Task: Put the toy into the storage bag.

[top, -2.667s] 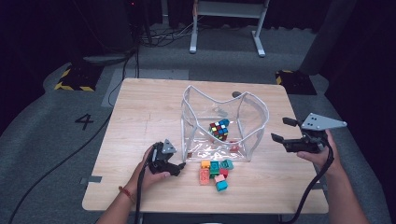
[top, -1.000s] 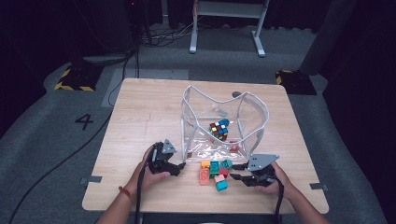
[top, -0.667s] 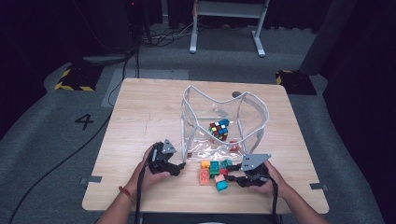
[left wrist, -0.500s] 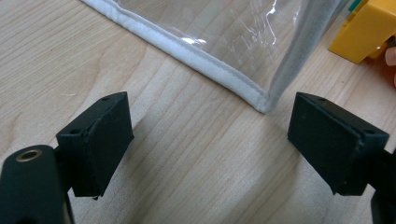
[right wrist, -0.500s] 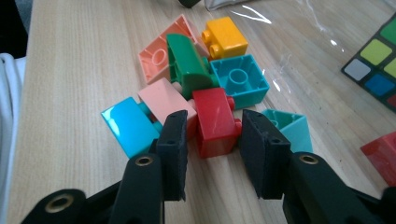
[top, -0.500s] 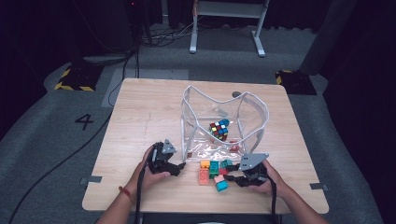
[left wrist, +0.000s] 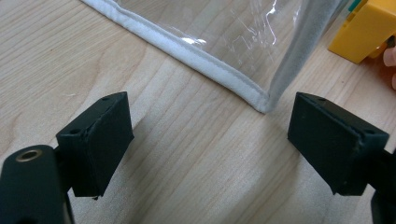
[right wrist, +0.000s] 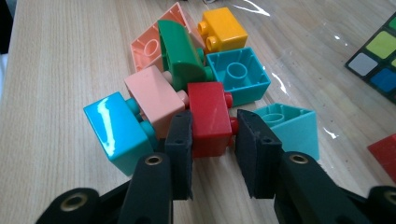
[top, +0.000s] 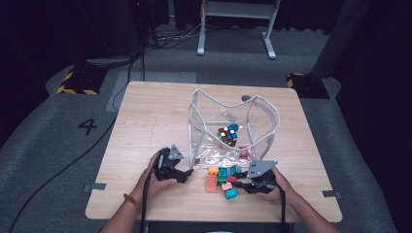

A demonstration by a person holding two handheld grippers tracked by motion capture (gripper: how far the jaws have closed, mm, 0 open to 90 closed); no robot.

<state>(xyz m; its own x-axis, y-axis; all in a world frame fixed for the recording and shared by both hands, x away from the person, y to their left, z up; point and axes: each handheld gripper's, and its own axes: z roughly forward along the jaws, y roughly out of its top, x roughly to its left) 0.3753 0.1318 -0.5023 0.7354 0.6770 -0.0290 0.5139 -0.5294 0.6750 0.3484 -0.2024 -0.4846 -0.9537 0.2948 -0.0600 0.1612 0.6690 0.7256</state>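
Red brick (right wrist: 209, 119), low in the frame's centre among loose bricks on the surface, now sits between the right tool (right wrist: 212, 140), which has swung in from the right and clamps it, ready for lifting; the left tool (left wrist: 210, 140) rests open.

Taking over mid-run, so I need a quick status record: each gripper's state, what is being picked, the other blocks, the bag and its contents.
right gripper: jaws closed on the red block, block on the table
left gripper: open, holding nothing, at the near corner of the clear bag
other blocks: blue block, pink block, green block, yellow block, bunched beside the red one
bag contents: puzzle cube
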